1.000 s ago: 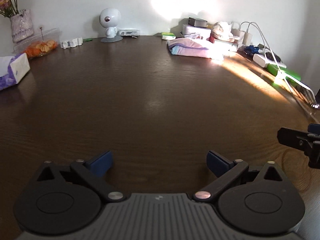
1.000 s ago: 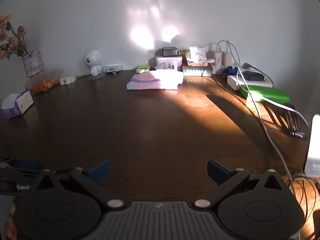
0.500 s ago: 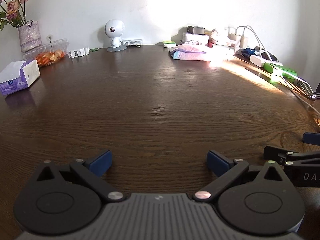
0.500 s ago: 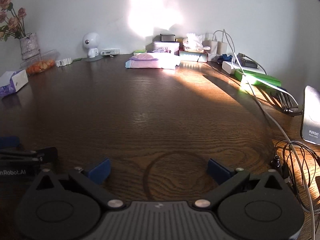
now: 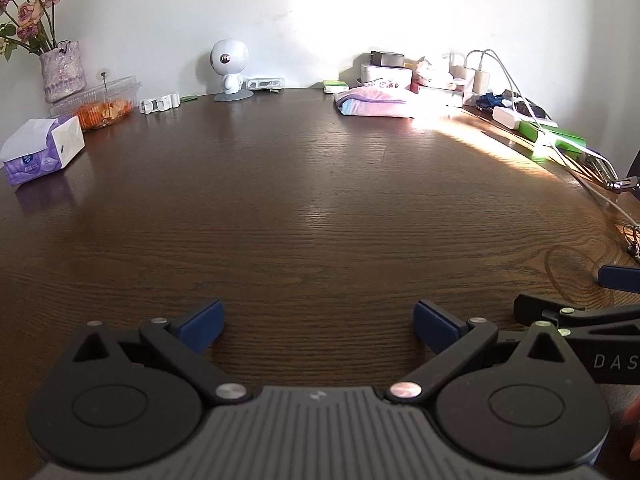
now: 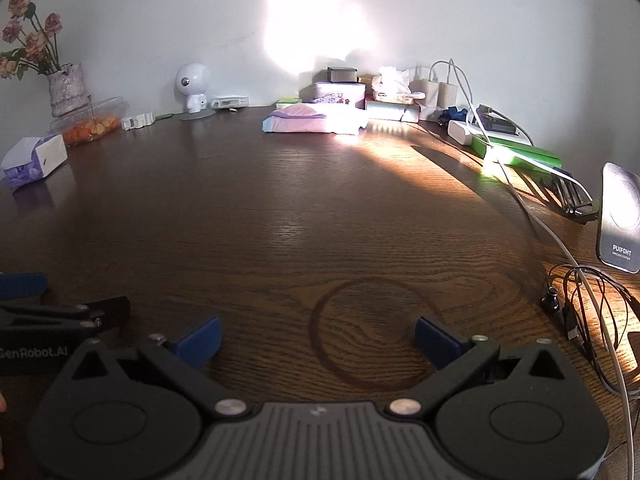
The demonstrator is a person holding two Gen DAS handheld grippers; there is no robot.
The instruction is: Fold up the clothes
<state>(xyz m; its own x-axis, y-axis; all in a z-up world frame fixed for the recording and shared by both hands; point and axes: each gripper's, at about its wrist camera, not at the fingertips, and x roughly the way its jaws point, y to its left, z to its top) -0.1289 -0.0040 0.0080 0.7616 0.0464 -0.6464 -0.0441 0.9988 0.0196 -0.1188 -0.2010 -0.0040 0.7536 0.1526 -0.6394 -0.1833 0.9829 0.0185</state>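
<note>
I hold both grippers, left gripper (image 5: 318, 326) and right gripper (image 6: 318, 340), low with fingers spread and empty; the folded clothes (image 6: 316, 120) lie stacked far across the surface (image 6: 300, 220), clear of the cables

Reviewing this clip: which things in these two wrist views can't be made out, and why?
- Folded pink cloth: both views show it far off and partly washed out by sun glare; the garment type is unreadable.
- Right gripper: cut off by the left wrist view's right edge.
- Left gripper: cut off by the right wrist view's left edge.
- Tissue pack: print too small to read.
</note>
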